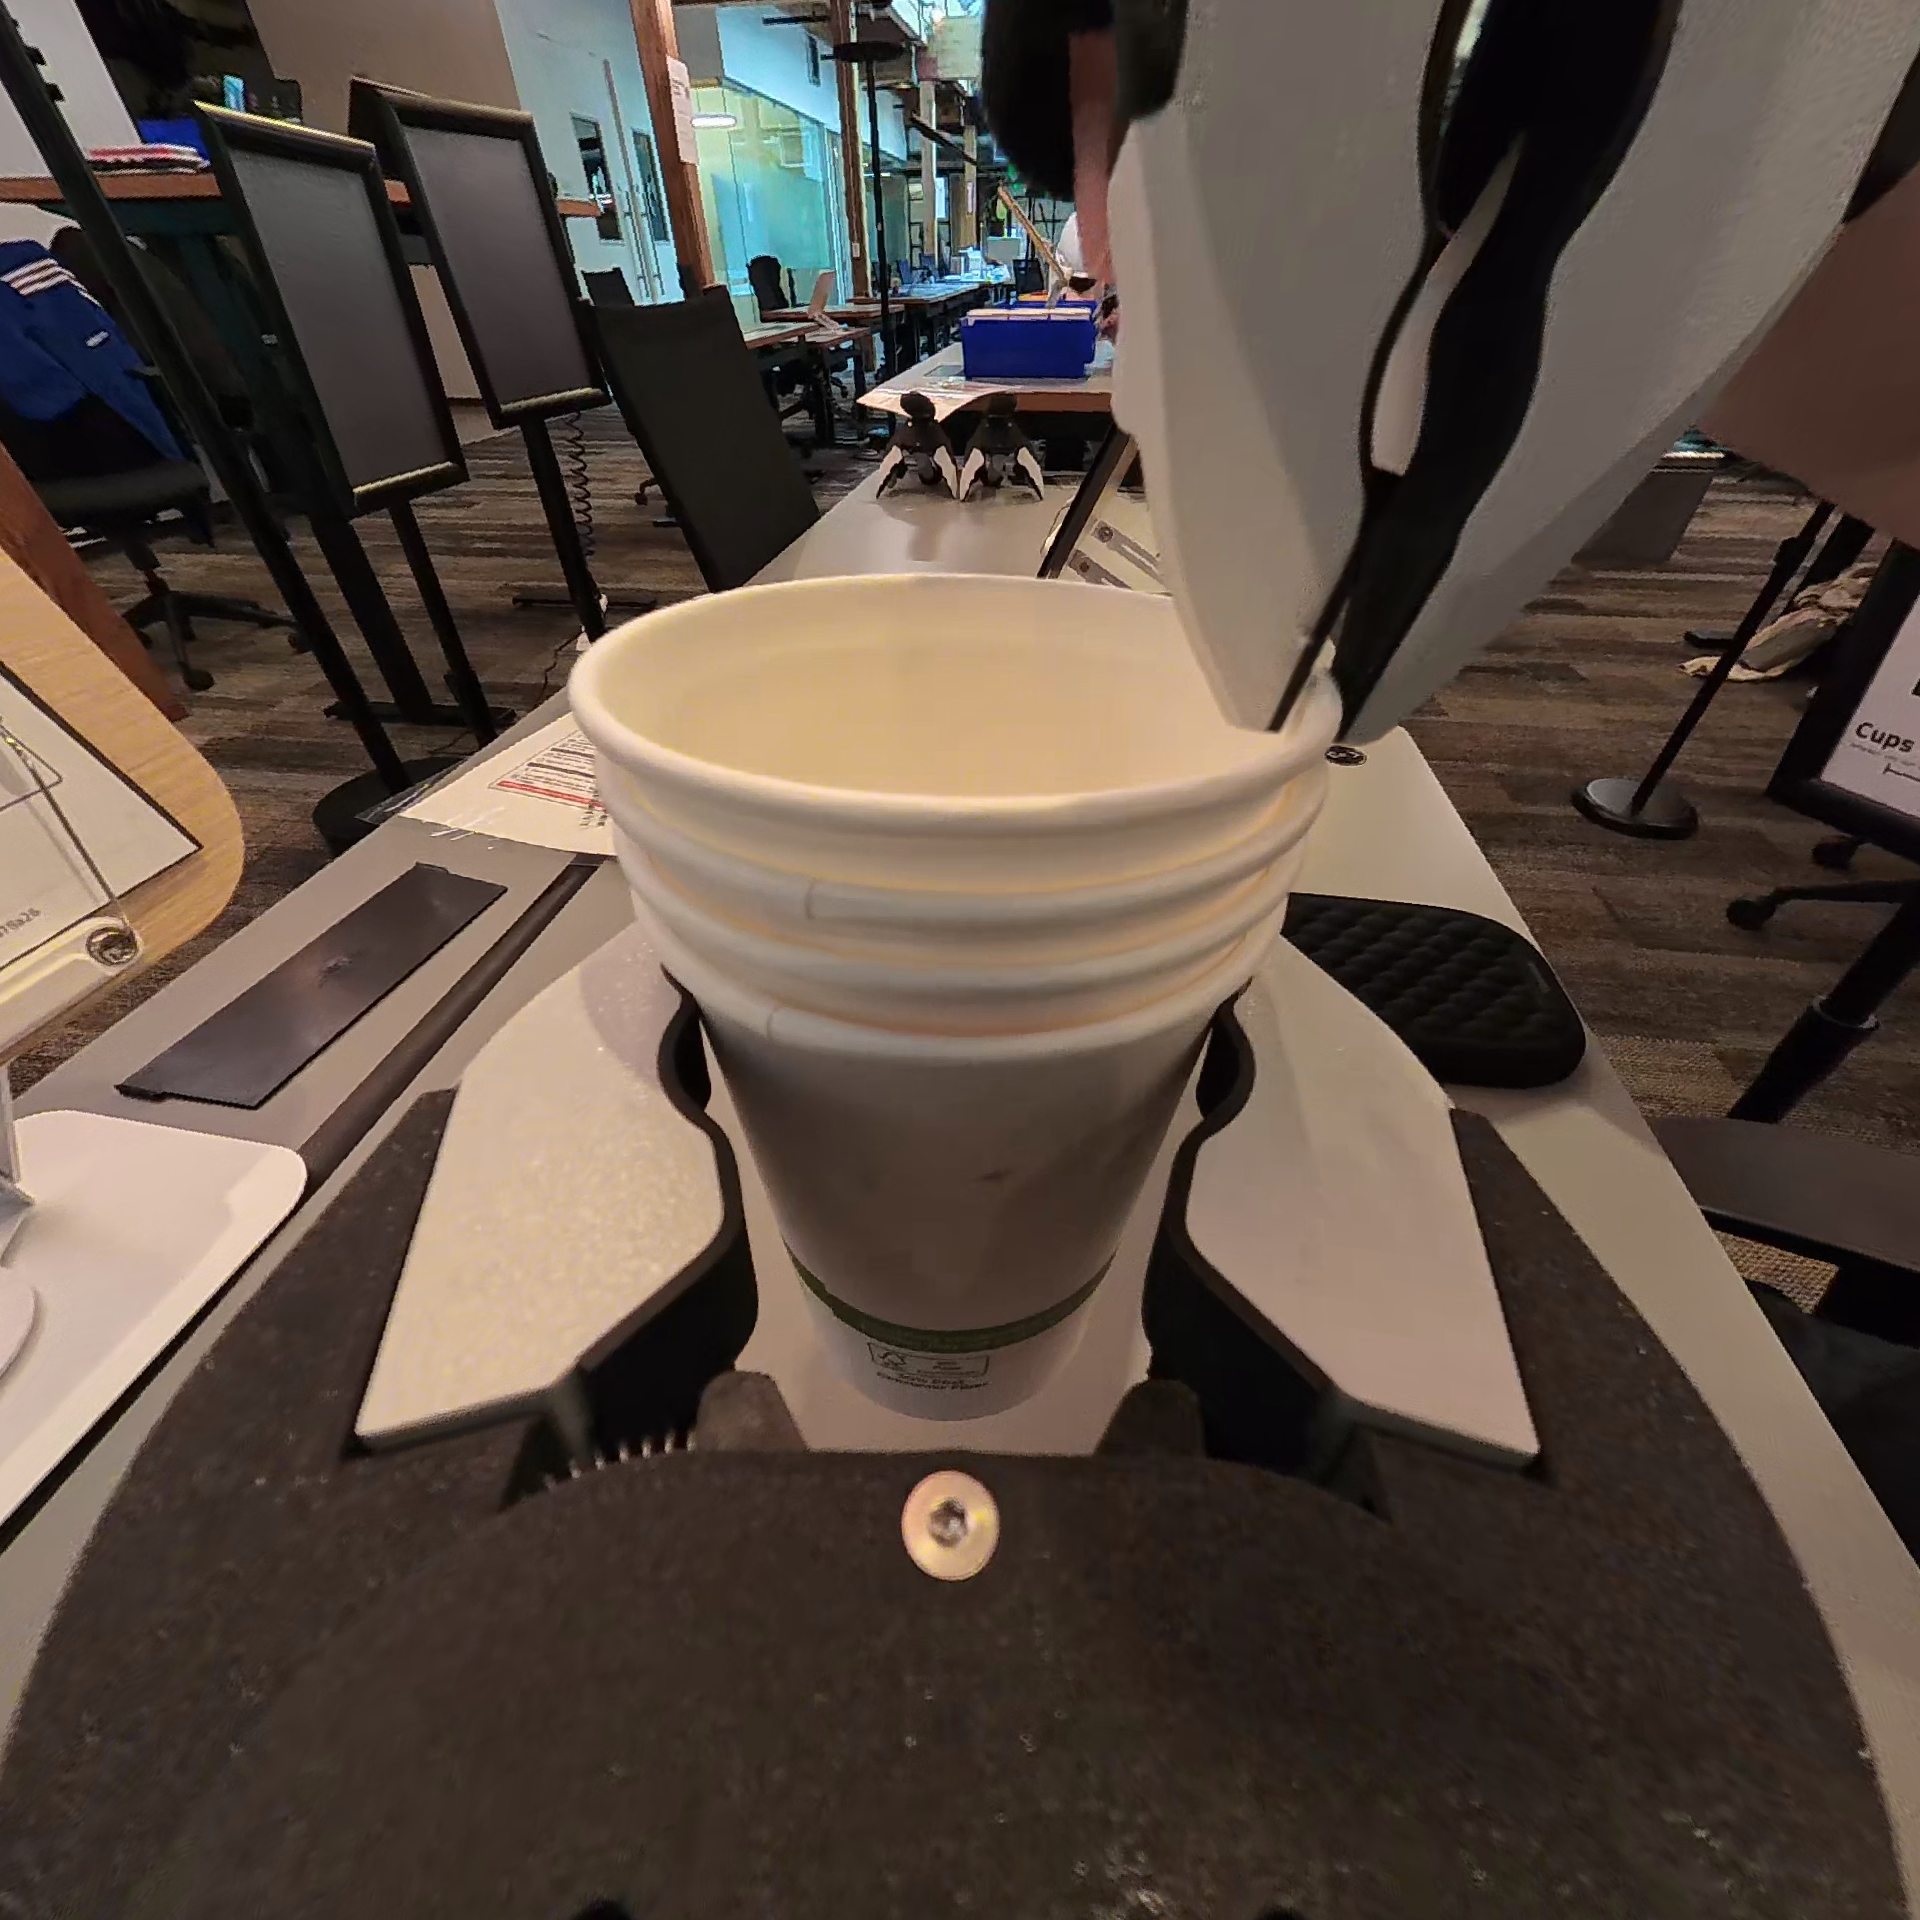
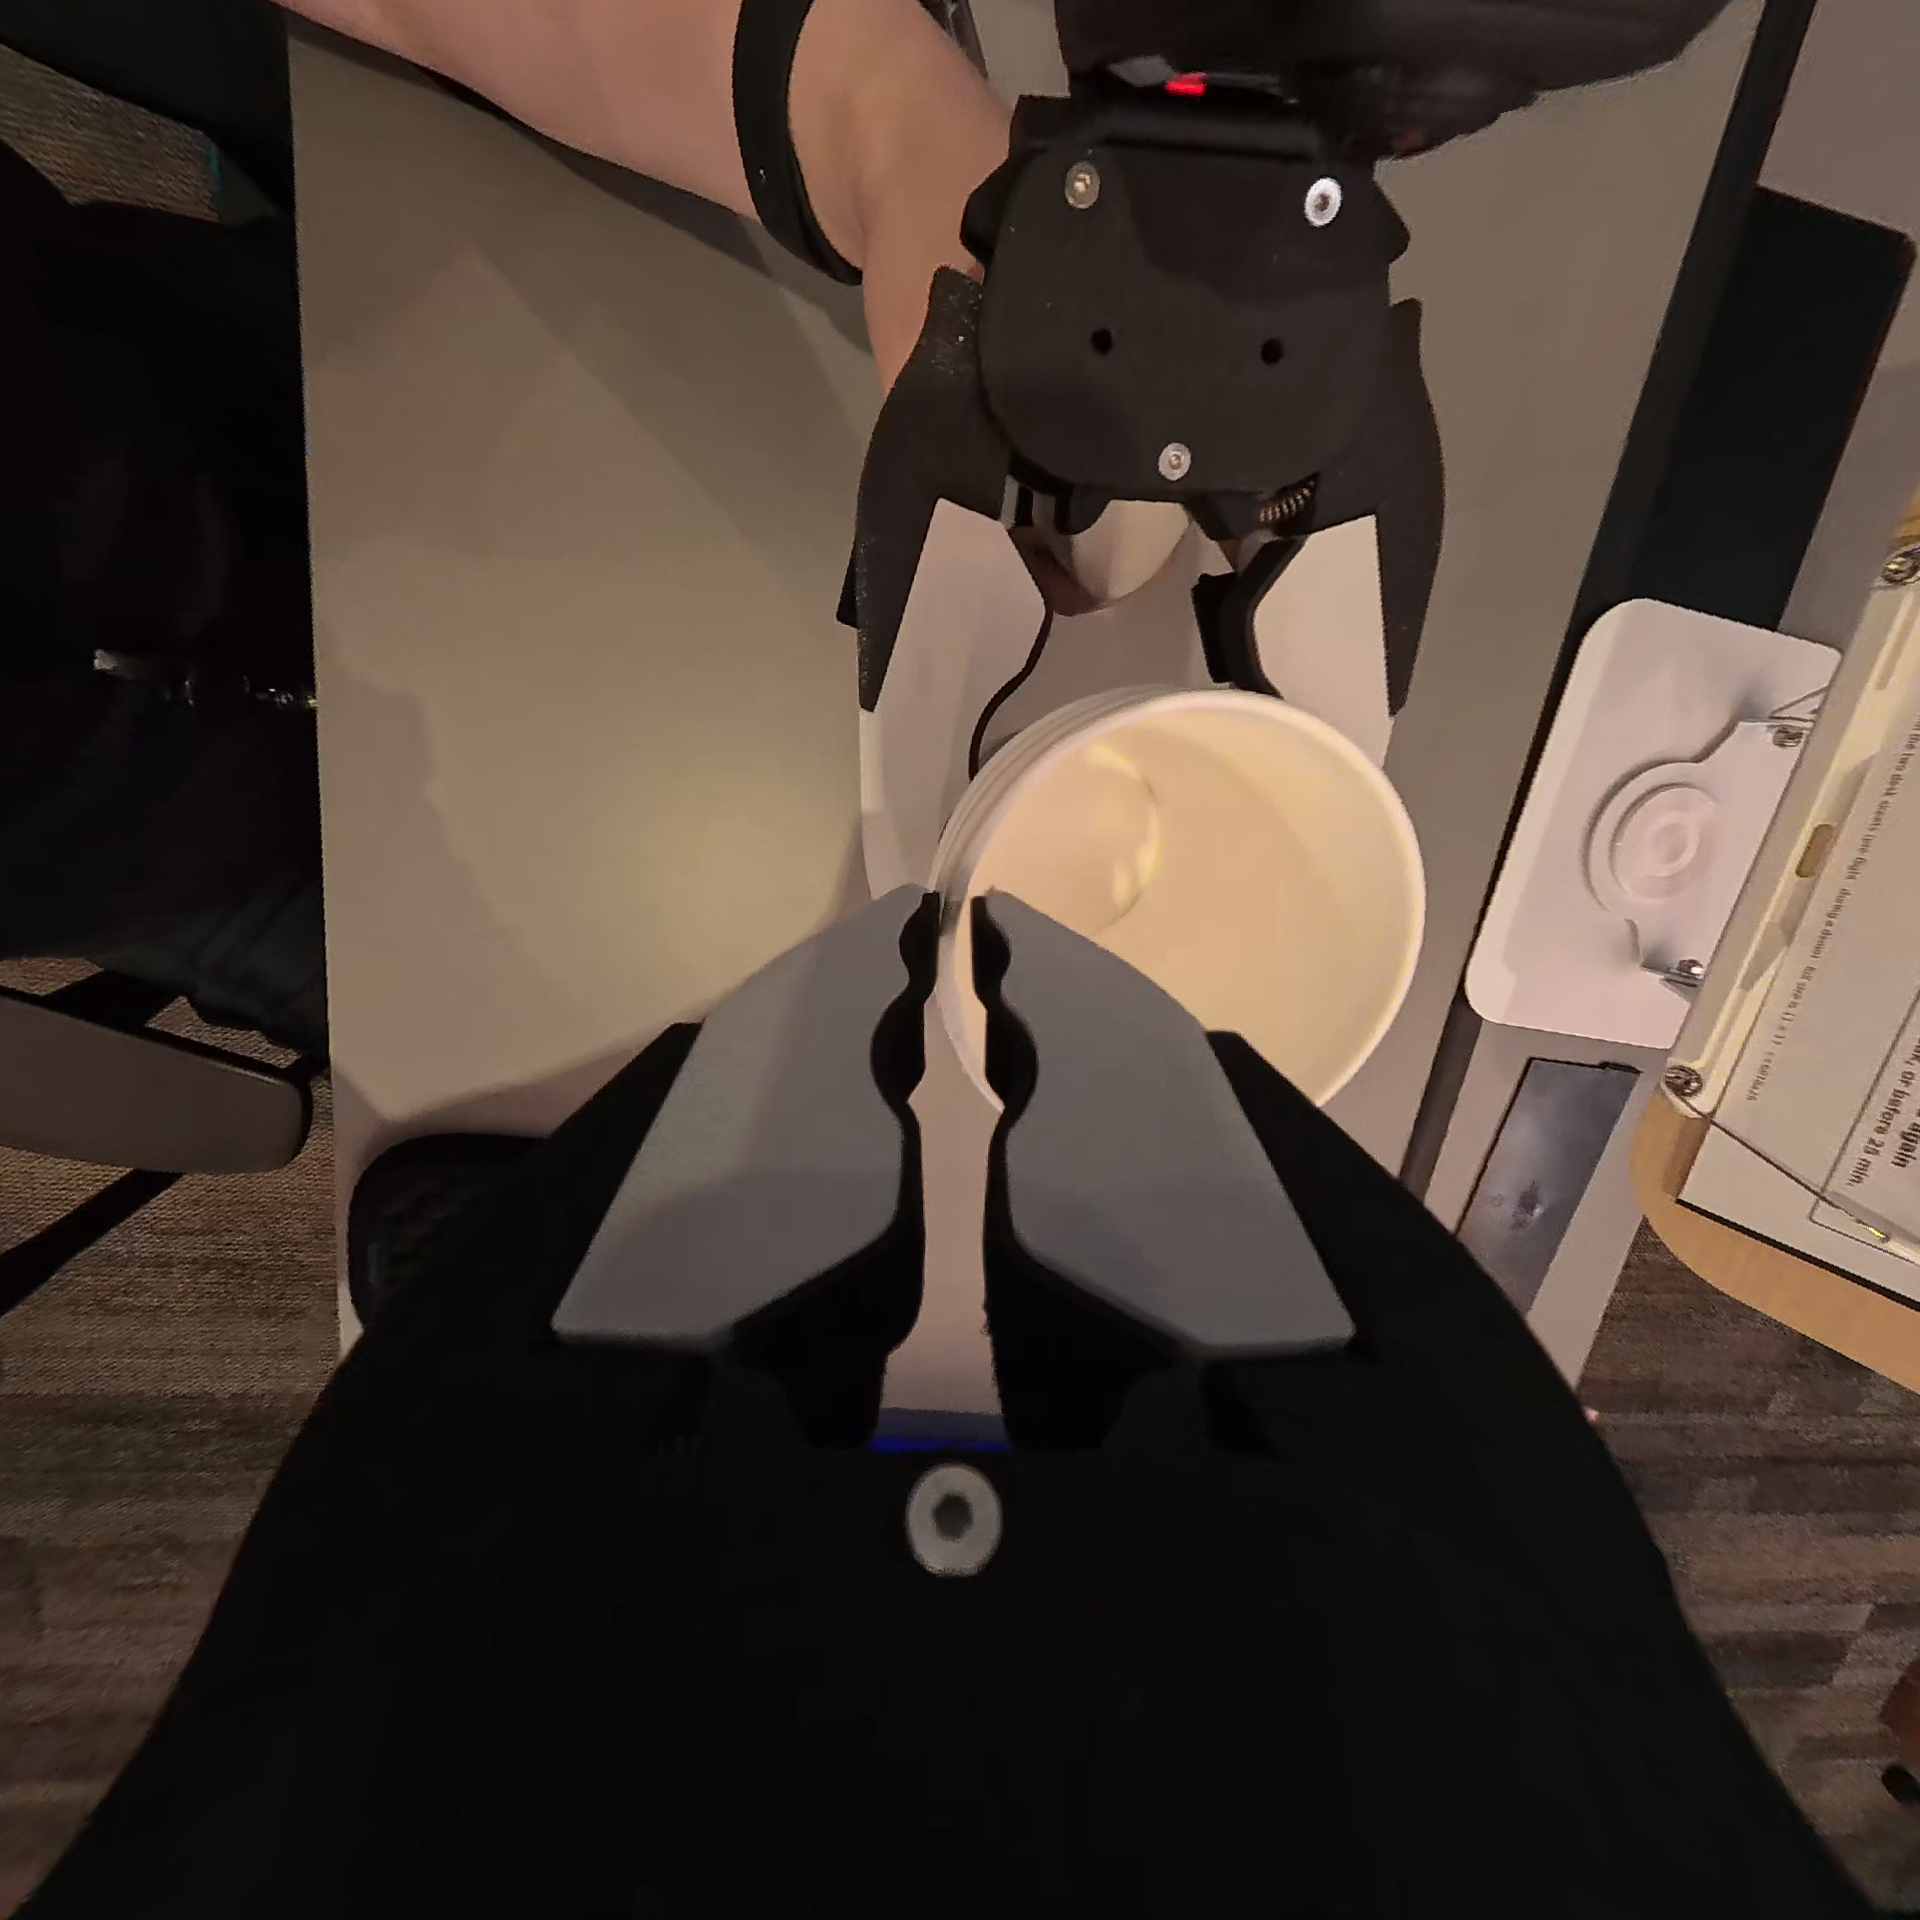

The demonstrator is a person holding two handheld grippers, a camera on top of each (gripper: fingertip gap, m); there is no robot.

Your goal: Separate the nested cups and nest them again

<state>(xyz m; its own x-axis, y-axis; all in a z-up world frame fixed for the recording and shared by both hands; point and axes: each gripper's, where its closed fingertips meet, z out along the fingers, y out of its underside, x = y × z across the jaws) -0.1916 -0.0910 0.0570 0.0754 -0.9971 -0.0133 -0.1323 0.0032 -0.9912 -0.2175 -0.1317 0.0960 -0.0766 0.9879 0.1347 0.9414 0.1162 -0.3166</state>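
While the left gripper [image 1: 951, 1174] jaws clamp the nested cups [image 1: 951, 935] upright between them, the right gripper [image 2: 954, 909] tilts down, jaws pinching the top rim.

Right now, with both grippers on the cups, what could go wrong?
1. The right gripper pinches only the thin rim of the top cup; it may slip or crease the paper.
2. The cup stack is tightly nested, so several cups may lift together.
3. The left gripper might lose the lowest cup.

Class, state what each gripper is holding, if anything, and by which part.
Left gripper: the stack of nested cups, fingers on opposite sides of the lowest cup. Right gripper: the top cup, pinched at its rim.
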